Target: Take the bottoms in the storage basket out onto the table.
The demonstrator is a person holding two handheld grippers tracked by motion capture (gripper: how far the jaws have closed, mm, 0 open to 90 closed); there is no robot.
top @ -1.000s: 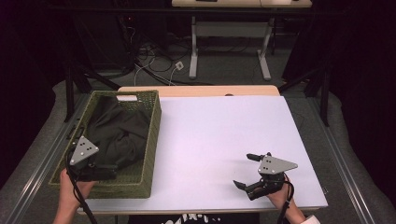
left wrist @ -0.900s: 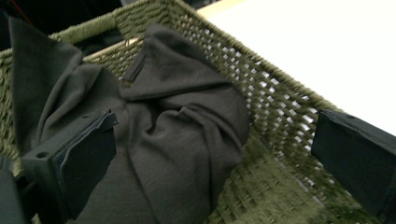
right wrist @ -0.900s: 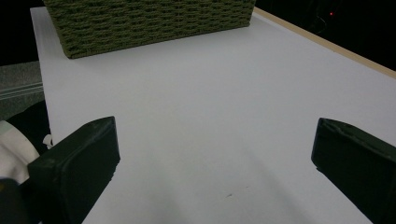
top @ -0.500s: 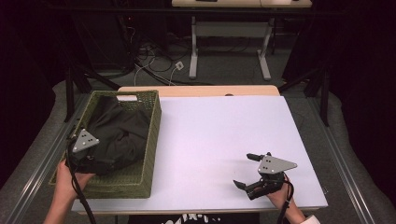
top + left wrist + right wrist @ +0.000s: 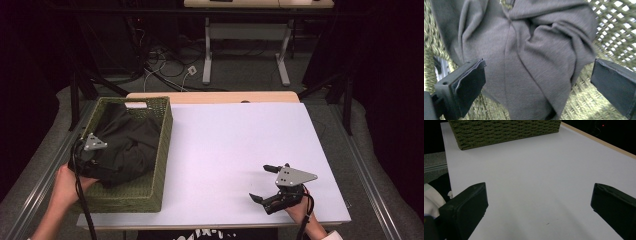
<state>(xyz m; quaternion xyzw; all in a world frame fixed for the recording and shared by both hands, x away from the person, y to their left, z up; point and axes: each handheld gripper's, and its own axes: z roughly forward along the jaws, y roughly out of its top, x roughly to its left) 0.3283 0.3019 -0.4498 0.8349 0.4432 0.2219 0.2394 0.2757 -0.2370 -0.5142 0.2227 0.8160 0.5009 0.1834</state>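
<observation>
Garment: I see a dark grey cloth (image 5: 529,57) lying crumpled inside the basket (image 5: 161,150), bunched into folds with a seam running down its middle; in the high view the cloth (image 5: 127,145) takes up most of the basket's floor
Basket: green woven, rectangular, standing on the left part of the tabletop (image 5: 235,150), one long side along the tabletop's left edge; its weave shows behind and beneath the cloth in the left gripper view
My left claw (image 5: 536,85): released, jaws spread wide to either side of a thick fold of the cloth, not pressing on it; in the high view my left claw (image 5: 100,167) is down in the near left corner of the basket, over the cloth, the grey plate on top
My right claw (image 5: 262,184): released as well, jaws wide apart with bare white tabletop between them, low over the near right part of the tabletop, well apart from the basket
Right gripper view: the right claw (image 5: 539,202) faces the basket's woven side (image 5: 504,130) across open tabletop
Hands: one on each gripper, coming in from the near edge
</observation>
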